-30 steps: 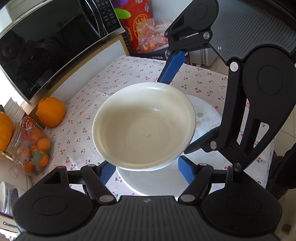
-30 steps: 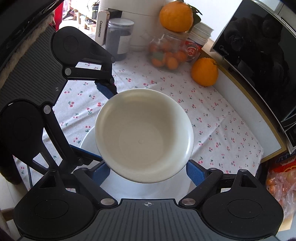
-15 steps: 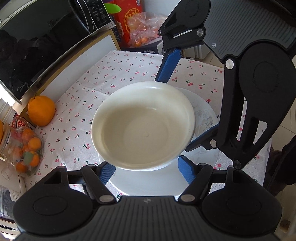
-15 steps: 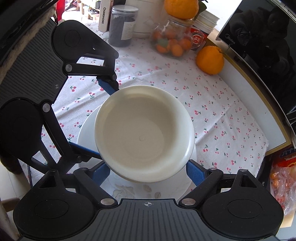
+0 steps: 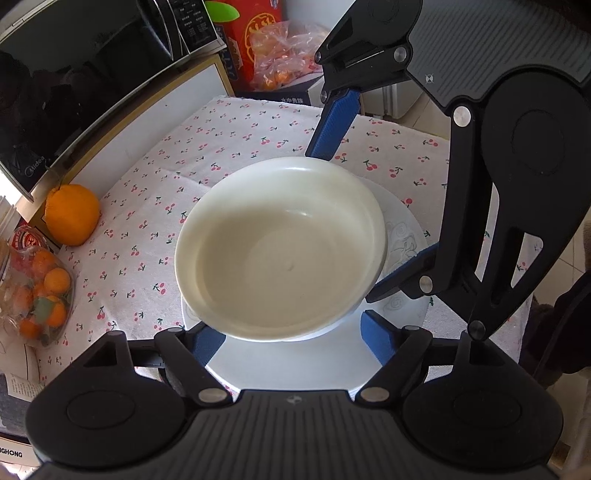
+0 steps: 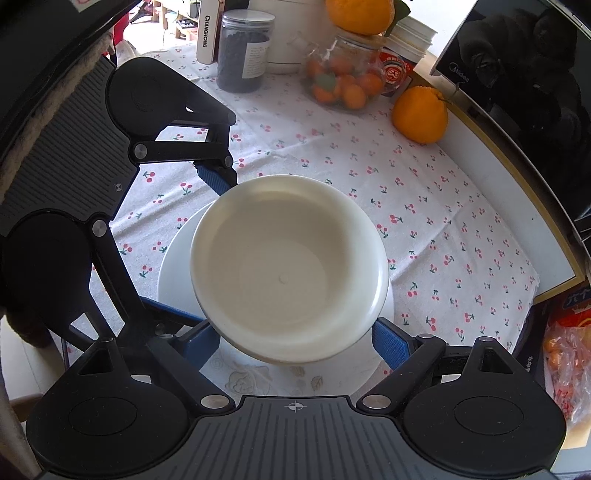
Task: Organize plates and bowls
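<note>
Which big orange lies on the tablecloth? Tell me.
The orange beside the microwave lies on the cloth. The other big one sits higher up, above the jar.

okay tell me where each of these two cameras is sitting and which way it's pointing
Left wrist view: on the left hand-held gripper, looking steeply down at the cream bowl over the white plate; its blue fingers, jaws opening, and the right hand-held gripper opposite show.
Right wrist view: on the right hand-held gripper, facing back down at the same bowl; its fingers and the left hand-held gripper show.
Shared: bowl, plate, cherry tablecloth, large orange, microwave.
</note>
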`<state>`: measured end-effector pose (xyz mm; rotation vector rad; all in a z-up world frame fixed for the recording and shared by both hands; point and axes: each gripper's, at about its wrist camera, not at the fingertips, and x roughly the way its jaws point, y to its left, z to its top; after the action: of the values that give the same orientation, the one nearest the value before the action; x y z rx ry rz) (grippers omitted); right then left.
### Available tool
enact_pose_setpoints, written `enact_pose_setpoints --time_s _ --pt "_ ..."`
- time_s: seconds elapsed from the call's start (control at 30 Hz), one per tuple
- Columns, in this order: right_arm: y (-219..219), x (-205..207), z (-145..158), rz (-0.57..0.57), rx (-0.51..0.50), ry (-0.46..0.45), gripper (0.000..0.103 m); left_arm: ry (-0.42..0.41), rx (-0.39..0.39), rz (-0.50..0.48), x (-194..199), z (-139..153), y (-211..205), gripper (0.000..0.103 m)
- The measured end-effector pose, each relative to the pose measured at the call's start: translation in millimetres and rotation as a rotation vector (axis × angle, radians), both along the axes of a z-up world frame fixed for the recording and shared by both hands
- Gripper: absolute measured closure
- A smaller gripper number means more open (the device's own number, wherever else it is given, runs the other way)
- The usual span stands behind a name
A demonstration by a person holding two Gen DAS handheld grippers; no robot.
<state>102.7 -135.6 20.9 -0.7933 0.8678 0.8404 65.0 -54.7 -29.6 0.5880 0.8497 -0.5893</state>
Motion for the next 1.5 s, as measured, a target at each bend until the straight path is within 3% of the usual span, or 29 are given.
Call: enact_pose_setpoints --time_s 0.33,0.6,0.8,0.97,1.27,1.5 --pt "-4.3 -3.9 0.8 -0.01 0.005 0.01 0.009 -0.016 -0.021 0.007 -3.5 3.2 3.6 0.005" --pt "-19.8 -12.4 15.0 -0.075 0.05 0.009 0.007 -0.019 -0.052 0.053 -16.9 10.6 17.2 0.002" --pt "-34.2 -28.5 33.1 -0.143 0.095 -0.018 0.007 -0.031 -0.097 0.15 -23.7 22.6 30.9 0.002" --pt "-43.0 -35.5 42.3 -0.316 0.1 -0.02 0.007 -0.044 -0.185 0.28 -34.8 38.0 39.2 0.001" --pt "-53.3 -67.9 47.9 -0.588 0.166 -0.058 0.007 -0.037 -0.219 0.529 -54.1 44.1 38.6 0.001" --pt "-68.1 -85.0 32.6 -0.793 0.304 -0.046 0.006 -0.036 -0.259 0.712 -64.6 40.4 44.5 0.0"
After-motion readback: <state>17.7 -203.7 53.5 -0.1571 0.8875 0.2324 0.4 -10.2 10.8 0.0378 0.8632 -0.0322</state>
